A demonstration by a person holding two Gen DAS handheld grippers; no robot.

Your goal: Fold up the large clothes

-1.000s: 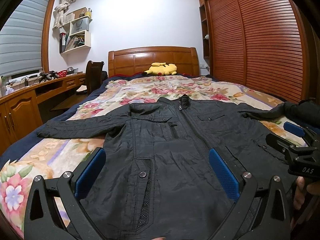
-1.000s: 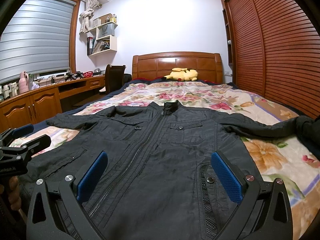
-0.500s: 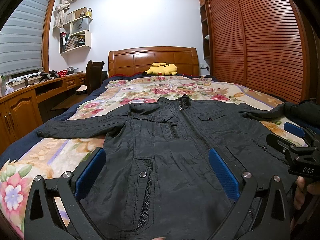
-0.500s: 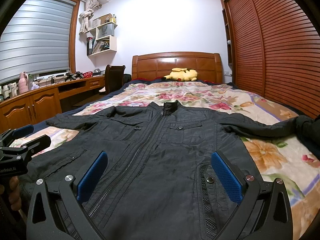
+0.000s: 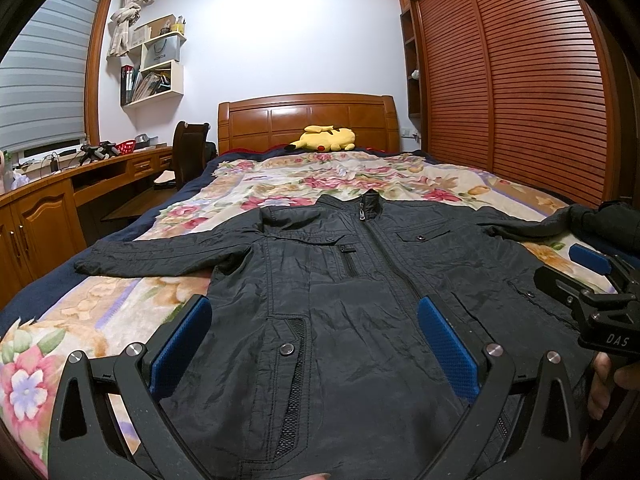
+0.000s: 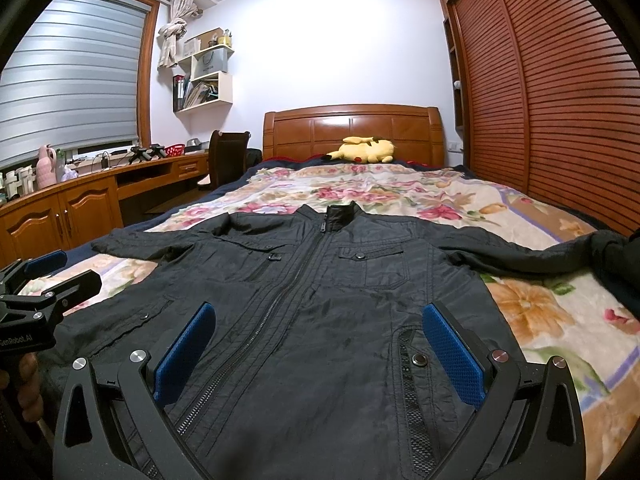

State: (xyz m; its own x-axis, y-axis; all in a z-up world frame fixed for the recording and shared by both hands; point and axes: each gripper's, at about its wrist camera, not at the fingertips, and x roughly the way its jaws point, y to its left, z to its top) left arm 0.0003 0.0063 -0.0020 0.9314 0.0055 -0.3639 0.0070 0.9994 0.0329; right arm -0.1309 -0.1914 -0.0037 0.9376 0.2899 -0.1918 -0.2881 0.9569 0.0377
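Observation:
A black zip-up jacket (image 5: 352, 280) lies flat and face up on the flowered bedspread (image 5: 312, 176), collar away from me, sleeves spread to both sides. My left gripper (image 5: 314, 344) hovers open over the jacket's lower left front, nothing between its blue pads (image 5: 180, 344). My right gripper (image 6: 316, 352) hangs open over the lower right front of the jacket (image 6: 320, 300). In the left wrist view the right gripper (image 5: 576, 276) shows at the right edge, held by a hand. The jacket's right sleeve (image 6: 560, 252) ends bunched at the bed's right side.
A yellow plush toy (image 5: 324, 140) rests by the wooden headboard (image 5: 308, 116). A slatted wardrobe (image 5: 520, 80) runs along the right of the bed. A wooden desk (image 6: 72, 204) and chair (image 6: 226, 156) stand to the left under the window.

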